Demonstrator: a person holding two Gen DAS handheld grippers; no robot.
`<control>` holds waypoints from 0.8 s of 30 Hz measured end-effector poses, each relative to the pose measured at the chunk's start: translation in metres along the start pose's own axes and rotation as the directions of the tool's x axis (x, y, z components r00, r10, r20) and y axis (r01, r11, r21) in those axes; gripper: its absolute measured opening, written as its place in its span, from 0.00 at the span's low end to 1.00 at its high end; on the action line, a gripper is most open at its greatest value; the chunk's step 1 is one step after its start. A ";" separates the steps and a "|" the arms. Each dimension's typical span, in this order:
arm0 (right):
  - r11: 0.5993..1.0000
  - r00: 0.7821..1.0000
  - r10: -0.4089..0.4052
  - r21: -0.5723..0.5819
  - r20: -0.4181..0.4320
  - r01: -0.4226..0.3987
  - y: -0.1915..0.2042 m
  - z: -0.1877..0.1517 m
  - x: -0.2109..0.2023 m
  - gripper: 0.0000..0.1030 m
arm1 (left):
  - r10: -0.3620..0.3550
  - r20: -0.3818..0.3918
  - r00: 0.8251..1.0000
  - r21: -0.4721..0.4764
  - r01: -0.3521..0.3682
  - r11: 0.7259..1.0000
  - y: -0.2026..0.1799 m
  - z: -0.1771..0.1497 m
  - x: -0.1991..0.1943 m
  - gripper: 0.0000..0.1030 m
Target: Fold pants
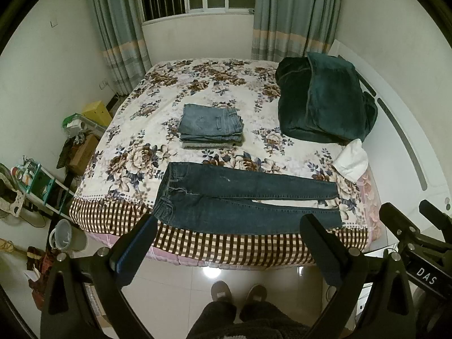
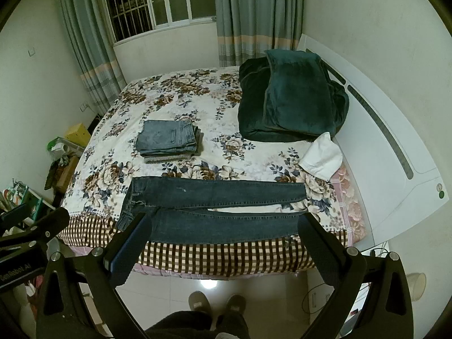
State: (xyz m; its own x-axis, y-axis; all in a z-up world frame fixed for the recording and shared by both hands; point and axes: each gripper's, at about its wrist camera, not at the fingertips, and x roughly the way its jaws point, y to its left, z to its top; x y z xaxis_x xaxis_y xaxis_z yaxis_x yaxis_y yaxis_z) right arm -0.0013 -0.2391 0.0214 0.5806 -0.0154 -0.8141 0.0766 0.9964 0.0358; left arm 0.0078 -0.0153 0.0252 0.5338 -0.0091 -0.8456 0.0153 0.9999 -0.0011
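Observation:
Dark blue jeans [image 1: 243, 197] lie flat along the near edge of the bed, waist to the left, legs stretched right; they also show in the right wrist view [image 2: 214, 212]. My left gripper [image 1: 228, 226] is open and empty, held back from the bed above the floor, fingers framing the jeans. My right gripper [image 2: 224, 226] is also open and empty, likewise short of the bed edge. The right gripper's body shows at the right edge of the left wrist view [image 1: 415, 243].
A stack of folded jeans [image 1: 212, 125] sits mid-bed on the floral cover [image 1: 135, 130]. A dark green blanket [image 1: 325, 101] and a white cloth [image 1: 353, 159] lie at the right by the headboard. Clutter and a bin [image 1: 63, 234] stand on the floor at left. The person's feet [image 1: 238, 293] are below.

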 end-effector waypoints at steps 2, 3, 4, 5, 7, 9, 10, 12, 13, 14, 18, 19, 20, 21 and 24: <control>1.000 1.000 0.001 0.000 -0.001 -0.001 0.000 0.001 -0.001 1.00 | -0.002 -0.001 1.000 0.001 0.002 1.000 0.001 -0.001 0.000 1.00; 1.000 1.000 0.001 0.001 0.000 -0.001 -0.001 0.002 0.000 1.00 | -0.001 0.000 1.000 0.001 0.001 1.000 0.002 -0.002 0.000 1.00; 1.000 1.000 0.000 -0.001 0.000 0.000 0.000 0.000 -0.001 1.00 | -0.001 0.000 1.000 0.001 0.001 1.000 0.002 -0.001 0.000 1.00; 1.000 1.000 0.001 -0.002 -0.001 -0.001 0.000 0.000 -0.001 1.00 | -0.002 -0.001 1.000 0.000 0.002 1.000 0.001 -0.001 0.000 1.00; 1.000 1.000 0.002 -0.001 -0.001 -0.002 0.000 0.000 0.000 1.00 | -0.002 0.000 1.000 -0.001 0.002 1.000 0.001 0.000 -0.001 1.00; 1.000 1.000 0.002 -0.003 -0.001 -0.002 0.000 -0.001 0.000 1.00 | -0.001 0.001 1.000 0.000 0.001 1.000 0.002 -0.002 0.000 1.00; 1.000 1.000 0.002 -0.004 -0.001 -0.002 0.000 0.000 0.001 1.00 | -0.001 0.001 1.000 -0.001 0.001 1.000 0.002 -0.002 0.000 1.00; 1.000 1.000 0.004 -0.003 -0.001 -0.004 0.000 0.001 -0.001 1.00 | -0.001 0.003 1.000 -0.001 0.001 1.000 0.003 -0.003 0.000 1.00; 1.000 1.000 0.004 -0.002 -0.002 -0.004 0.000 0.001 0.000 1.00 | 0.000 0.003 1.000 -0.003 0.000 1.000 0.001 -0.001 0.000 1.00; 1.000 1.000 0.003 -0.003 -0.001 -0.003 0.001 0.000 -0.001 1.00 | -0.001 0.003 1.000 -0.005 0.001 1.000 0.002 -0.001 0.000 1.00; 1.000 1.000 0.000 0.021 -0.014 0.001 -0.003 0.008 0.009 1.00 | 0.024 0.020 0.999 -0.018 -0.024 1.000 0.003 0.003 0.006 1.00; 1.000 1.000 -0.001 0.031 -0.017 0.001 -0.004 0.009 0.015 1.00 | 0.044 0.034 0.998 -0.026 -0.043 0.999 0.003 0.009 0.013 1.00; 0.999 1.000 -0.002 0.046 -0.022 0.003 -0.007 0.013 0.025 1.00 | 0.059 0.039 0.998 -0.034 -0.057 0.998 0.006 0.011 0.018 1.00; 0.998 1.000 -0.005 0.056 -0.030 0.007 -0.010 0.011 0.032 1.00 | 0.086 0.048 0.995 -0.042 -0.084 0.996 0.006 0.017 0.029 1.00; 0.995 0.998 -0.017 0.097 -0.056 0.022 -0.019 0.021 0.072 1.00 | 0.154 0.042 0.987 -0.054 -0.152 0.987 0.004 0.031 0.069 1.00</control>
State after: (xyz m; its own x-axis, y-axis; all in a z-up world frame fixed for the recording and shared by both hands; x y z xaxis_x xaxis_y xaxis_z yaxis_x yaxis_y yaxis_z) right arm 0.0566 -0.2614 -0.0257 0.5331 -0.0272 -0.8456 0.1678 0.9830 0.0741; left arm 0.0707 -0.0121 -0.0162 0.5649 0.1446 -0.8124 -0.1115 0.9889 0.0984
